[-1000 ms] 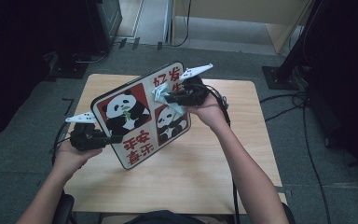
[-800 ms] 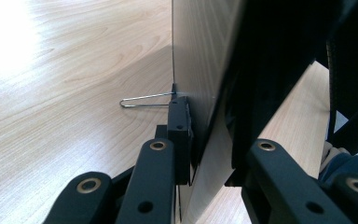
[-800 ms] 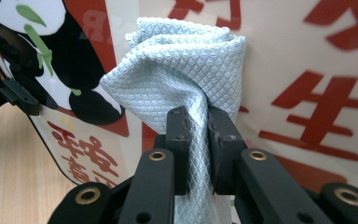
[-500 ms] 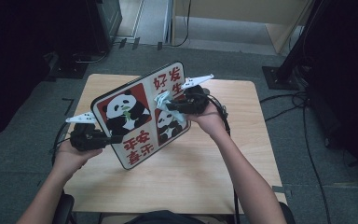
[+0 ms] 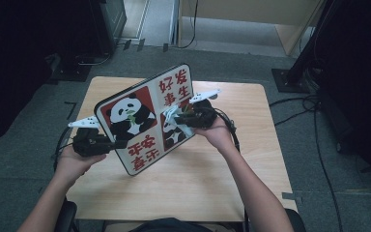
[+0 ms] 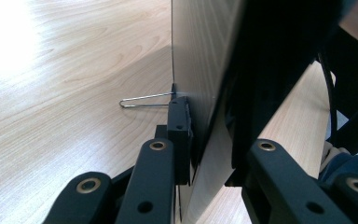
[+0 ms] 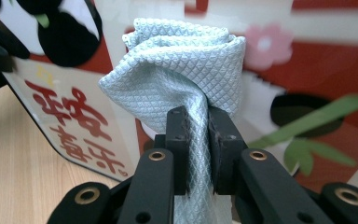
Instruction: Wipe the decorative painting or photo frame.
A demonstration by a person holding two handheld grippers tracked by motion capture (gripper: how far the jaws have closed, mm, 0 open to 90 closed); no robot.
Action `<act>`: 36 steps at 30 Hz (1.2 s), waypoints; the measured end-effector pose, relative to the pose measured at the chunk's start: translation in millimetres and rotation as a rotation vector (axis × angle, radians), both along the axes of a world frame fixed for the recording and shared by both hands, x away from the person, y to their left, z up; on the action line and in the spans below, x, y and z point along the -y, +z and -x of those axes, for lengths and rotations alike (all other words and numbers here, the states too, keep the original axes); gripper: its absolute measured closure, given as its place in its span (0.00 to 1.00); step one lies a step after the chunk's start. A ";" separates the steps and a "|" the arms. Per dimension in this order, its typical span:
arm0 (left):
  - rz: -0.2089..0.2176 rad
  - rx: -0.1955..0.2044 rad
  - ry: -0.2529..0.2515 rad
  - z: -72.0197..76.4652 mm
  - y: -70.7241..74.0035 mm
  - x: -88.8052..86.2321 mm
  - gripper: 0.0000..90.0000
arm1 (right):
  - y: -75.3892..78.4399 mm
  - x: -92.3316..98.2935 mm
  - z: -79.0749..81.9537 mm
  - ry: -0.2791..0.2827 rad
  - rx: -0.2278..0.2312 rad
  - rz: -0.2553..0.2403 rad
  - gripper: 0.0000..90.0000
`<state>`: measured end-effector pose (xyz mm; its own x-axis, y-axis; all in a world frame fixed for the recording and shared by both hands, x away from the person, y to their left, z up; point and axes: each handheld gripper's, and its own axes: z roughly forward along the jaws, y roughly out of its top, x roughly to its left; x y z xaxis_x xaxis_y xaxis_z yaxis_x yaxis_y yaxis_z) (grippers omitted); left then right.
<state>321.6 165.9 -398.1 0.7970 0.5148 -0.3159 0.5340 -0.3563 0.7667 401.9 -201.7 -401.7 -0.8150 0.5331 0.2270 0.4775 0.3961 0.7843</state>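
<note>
The right gripper (image 5: 181, 116), jaws clamped tight on a bunched pale cloth (image 7: 182, 70), has slid lower down the panda board (image 5: 145, 118) since a second ago, toward frame centre: a wiping stroke down the face, probably with more surface to cover. At lower left, the left gripper (image 5: 113, 143) keeps the board's edge pinched between nearly closed jaws, tilted above the table (image 5: 198, 188). The board's back and its lower corner are hard to make out; whether that corner touches the table can't be told.

panda board (image 5: 145, 121): tilted, raised off table | cloth (image 7: 182, 70): pale blue, bunched against board
</note>
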 end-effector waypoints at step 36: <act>0.001 0.000 -0.001 0.9 0.2 1.4 0.87 | -98.3 9.0 18.4 0.032 -0.113 0.040 0.89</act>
